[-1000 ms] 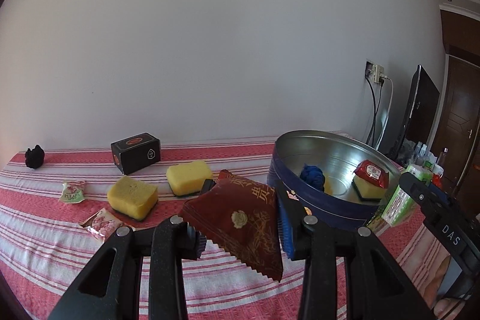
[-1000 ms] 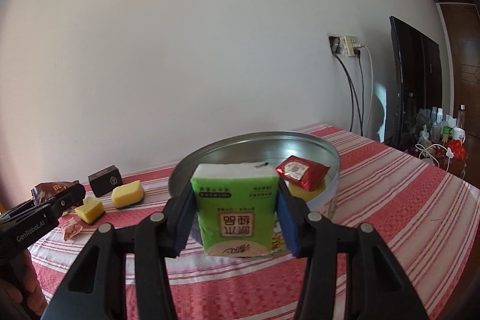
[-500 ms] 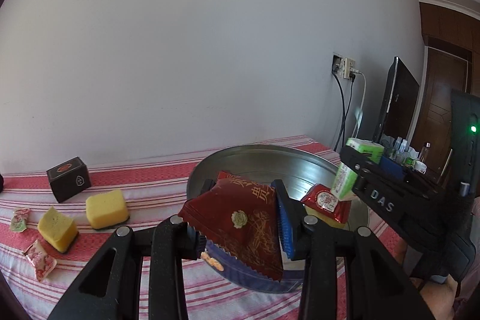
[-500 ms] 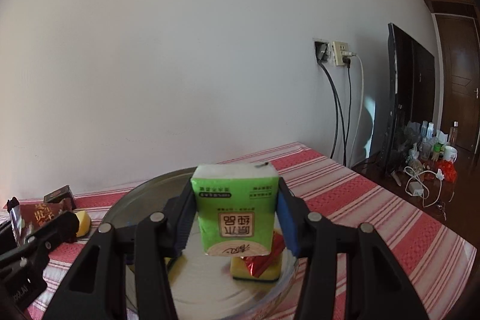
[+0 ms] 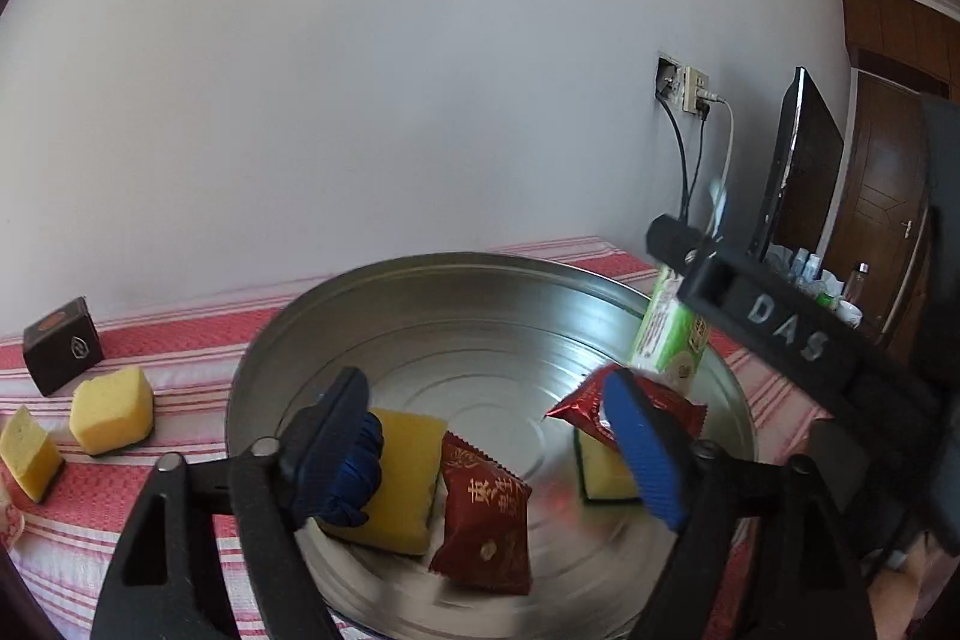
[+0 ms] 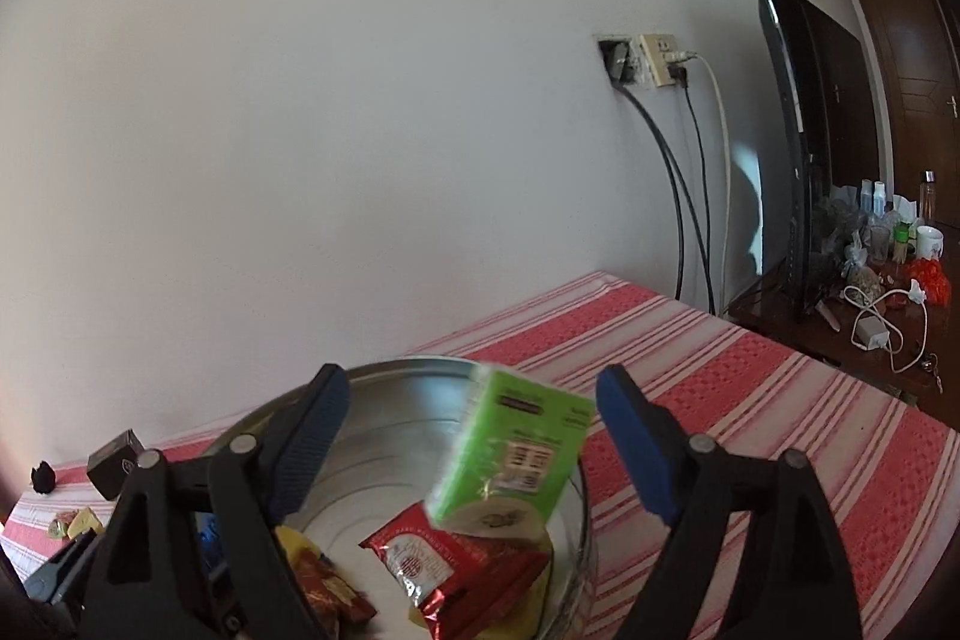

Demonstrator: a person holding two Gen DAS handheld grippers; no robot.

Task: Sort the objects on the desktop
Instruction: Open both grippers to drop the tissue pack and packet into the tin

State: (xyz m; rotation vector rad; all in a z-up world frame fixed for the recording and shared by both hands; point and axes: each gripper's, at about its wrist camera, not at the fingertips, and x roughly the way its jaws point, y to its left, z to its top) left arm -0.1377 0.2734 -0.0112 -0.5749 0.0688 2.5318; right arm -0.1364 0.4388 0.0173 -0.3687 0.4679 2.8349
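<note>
A round metal tin (image 5: 420,304) stands on the red striped cloth. My left gripper (image 5: 498,454) is open above it; the dark red snack packet (image 5: 483,520) lies free in the tin beside a yellow sponge (image 5: 396,478) and a blue ball (image 5: 357,472). My right gripper (image 6: 474,448) is open over the tin (image 6: 384,436); the green tissue pack (image 6: 513,454) is tilted and blurred between its fingers, touching neither, above a bright red packet (image 6: 444,568). The pack (image 5: 669,334) also shows in the left wrist view.
Two yellow sponges (image 5: 111,409) and a black box (image 5: 60,346) lie on the cloth left of the tin. A small black object (image 6: 43,478) sits at the far left. A TV (image 6: 804,130), wall socket with cables (image 6: 654,61) and a cluttered side stand are at the right.
Both grippers have opened over the tin. The dark red packet has dropped from my left gripper into the tin. The green tissue pack has left my right gripper and is tipping down.
</note>
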